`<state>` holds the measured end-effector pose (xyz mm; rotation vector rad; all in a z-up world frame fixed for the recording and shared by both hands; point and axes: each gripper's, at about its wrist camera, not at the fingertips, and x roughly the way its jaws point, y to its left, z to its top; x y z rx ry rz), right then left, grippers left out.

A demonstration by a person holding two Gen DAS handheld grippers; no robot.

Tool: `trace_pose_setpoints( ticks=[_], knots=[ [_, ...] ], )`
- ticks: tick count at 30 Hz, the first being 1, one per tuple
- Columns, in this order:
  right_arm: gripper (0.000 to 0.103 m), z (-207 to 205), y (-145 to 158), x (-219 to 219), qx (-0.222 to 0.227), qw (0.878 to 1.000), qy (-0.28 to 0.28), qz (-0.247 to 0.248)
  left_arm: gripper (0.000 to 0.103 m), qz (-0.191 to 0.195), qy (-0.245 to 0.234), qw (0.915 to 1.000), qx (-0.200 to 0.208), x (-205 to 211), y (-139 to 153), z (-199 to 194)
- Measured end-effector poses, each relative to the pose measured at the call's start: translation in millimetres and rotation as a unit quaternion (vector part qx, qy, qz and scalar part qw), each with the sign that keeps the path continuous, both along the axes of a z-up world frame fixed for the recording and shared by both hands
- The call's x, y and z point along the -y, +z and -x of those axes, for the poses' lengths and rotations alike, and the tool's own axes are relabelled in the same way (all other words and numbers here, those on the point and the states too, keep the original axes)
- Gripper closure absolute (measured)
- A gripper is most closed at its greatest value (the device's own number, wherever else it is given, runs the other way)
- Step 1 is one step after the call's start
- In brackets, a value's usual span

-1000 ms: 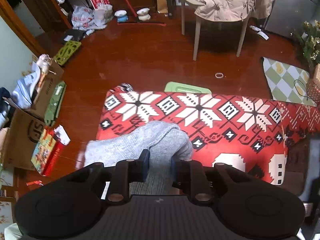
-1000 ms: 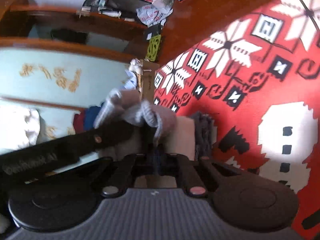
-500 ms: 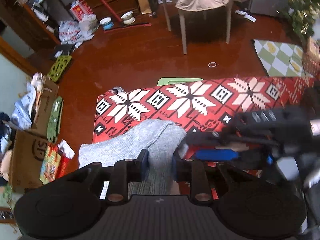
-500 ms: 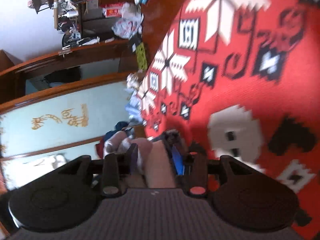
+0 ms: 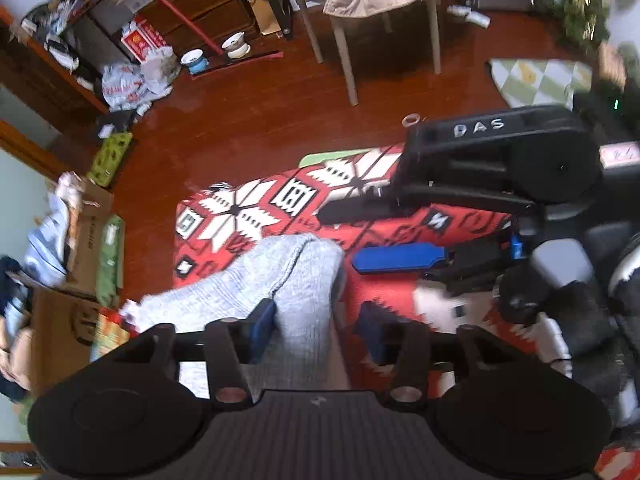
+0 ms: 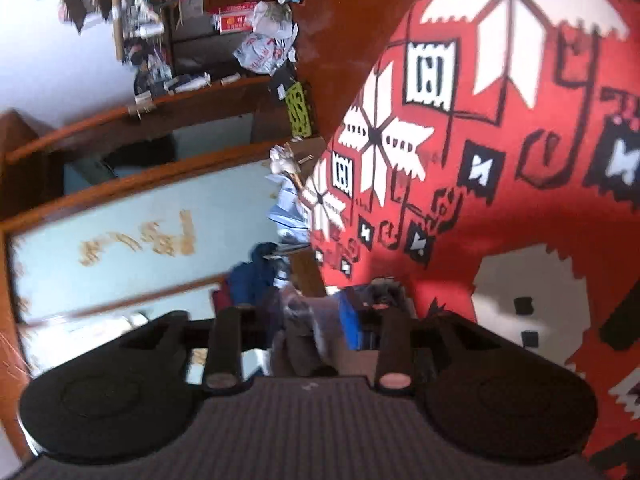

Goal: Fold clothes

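While the left wrist view looks steeply down on the grey knitted garment (image 5: 276,284), the right wrist view is rolled on its side and shows almost none of it, only a blurred scrap of pale cloth low between its fingers. From the left view, the left gripper (image 5: 316,320) has its jaws opening, the garment lying between them with a clear gap to the right-hand pad, so nothing is pinched. That same view shows the right gripper (image 5: 384,240) coming in from the right of the left gripper, its blue pad (image 5: 400,258) just beside the folded end of the garment and apart from it; a gloved hand (image 5: 560,320) holds it. In the right view the right gripper (image 6: 310,328) has its jaws opening too, and whether the cloth there touches a pad cannot be told through the blur. The garment lies on a surface covered by a red patterned blanket (image 5: 248,216) with white star shapes, and it hangs over the blanket's edge toward the left gripper. Beyond the blanket is a dark red wooden floor (image 5: 240,120). Farther off stands a chair (image 5: 376,0) draped with a beige coat, and a cluttered wooden shelf (image 5: 192,4). Cardboard boxes (image 5: 60,320) sit to the left of the left gripper. Only the right view shows a pale blue panel (image 6: 132,240) with gold characters.
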<state>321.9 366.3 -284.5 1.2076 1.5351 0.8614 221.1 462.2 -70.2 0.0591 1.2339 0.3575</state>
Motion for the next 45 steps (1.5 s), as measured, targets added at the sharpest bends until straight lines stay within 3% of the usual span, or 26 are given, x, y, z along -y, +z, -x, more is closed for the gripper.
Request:
trace_pose_setpoints(
  ticks=[3,4,10,11,13,14,15,17,19,22,23,24,27,30,34,35,37,39,43,45],
  knots=[
    [0.033,-2,8,4,0.006,1.000,0.003,-0.005,0.054,0.036,0.027,0.9988,0.019,-5,13,6],
    [0.030,-2,13,2,0.014,1.000,0.012,0.000,0.054,0.046,0.036,0.9980,0.024,-8,17,8],
    [0.029,-6,24,-25,0.032,0.998,0.057,0.023,0.054,0.092,0.101,0.9896,0.044,-34,28,28],
    [0.030,-6,24,-31,0.038,0.997,0.063,0.030,0.054,0.101,0.113,0.9873,0.047,-38,28,32],
    [0.044,-5,26,-38,0.061,0.995,0.071,0.042,0.054,0.118,0.142,0.9816,0.049,-49,27,42],
    [0.064,-5,29,-41,0.076,0.993,0.076,0.050,0.054,0.128,0.156,0.9782,0.050,-54,26,46],
    [0.076,-3,32,-44,0.093,0.991,0.080,0.053,0.054,0.138,0.170,0.9744,0.050,-60,24,51],
    [0.080,-1,43,-42,0.134,0.987,0.074,0.045,0.054,0.160,0.193,0.9668,0.048,-68,17,58],
    [0.081,2,56,-39,0.185,0.980,0.063,0.031,0.054,0.165,0.198,0.9649,0.047,-71,9,61],
    [0.081,8,60,-48,0.253,0.962,0.083,0.058,0.054,0.166,0.195,0.9653,0.052,-69,2,62],
    [0.078,7,55,-48,0.247,0.964,0.081,0.061,0.054,0.168,0.196,0.9645,0.054,-69,4,63],
    [0.065,6,50,-48,0.239,0.966,0.078,0.065,0.054,0.172,0.197,0.9635,0.057,-68,6,64],
    [0.060,-2,54,-32,0.233,0.968,0.046,0.082,0.054,0.199,0.216,0.9526,0.080,-74,15,75],
    [0.066,-6,81,-25,0.279,0.951,0.061,0.118,0.059,0.232,0.244,0.9344,0.115,-86,27,91],
    [0.090,10,131,-25,0.362,0.914,0.105,0.148,0.063,0.245,0.275,0.9181,0.147,-99,31,108],
    [0.094,16,143,-29,0.378,0.906,0.112,0.152,0.068,0.247,0.281,0.9153,0.150,-101,28,113],
    [0.094,26,159,-40,0.397,0.900,0.121,0.132,0.076,0.257,0.296,0.9069,0.155,-107,19,123],
    [0.094,38,169,-55,0.406,0.896,0.139,0.115,0.076,0.263,0.306,0.9006,0.160,-109,14,134],
    [0.094,53,156,-79,0.407,0.881,0.192,0.142,0.080,0.266,0.309,0.8982,0.166,-110,9,155],
    [0.098,55,153,-80,0.423,0.870,0.199,0.156,0.082,0.280,0.317,0.8905,0.168,-113,5,165]
  ],
)
